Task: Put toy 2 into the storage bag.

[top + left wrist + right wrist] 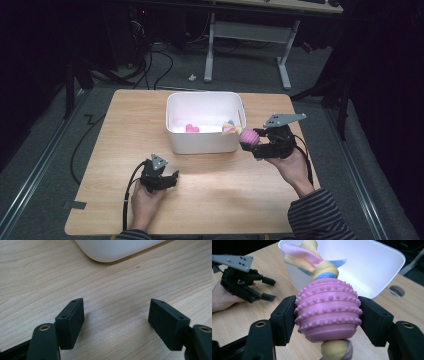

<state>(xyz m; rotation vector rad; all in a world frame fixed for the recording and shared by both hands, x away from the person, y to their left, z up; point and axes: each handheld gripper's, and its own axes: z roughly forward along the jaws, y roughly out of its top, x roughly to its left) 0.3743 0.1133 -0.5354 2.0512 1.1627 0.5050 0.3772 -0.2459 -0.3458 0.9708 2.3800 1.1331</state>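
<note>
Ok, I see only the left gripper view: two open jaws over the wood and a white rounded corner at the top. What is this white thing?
Observer: It is a white plastic bin at the middle of the table, and a small pink toy lies inside it.
Operator: What is the right gripper doing?
Observer: The right gripper is shut on a pink studded ball with a knotted cloth through it.
Operator: Is the ball in the bin?
Observer: No, it is held in the air beside the right wall of the bin.
</note>
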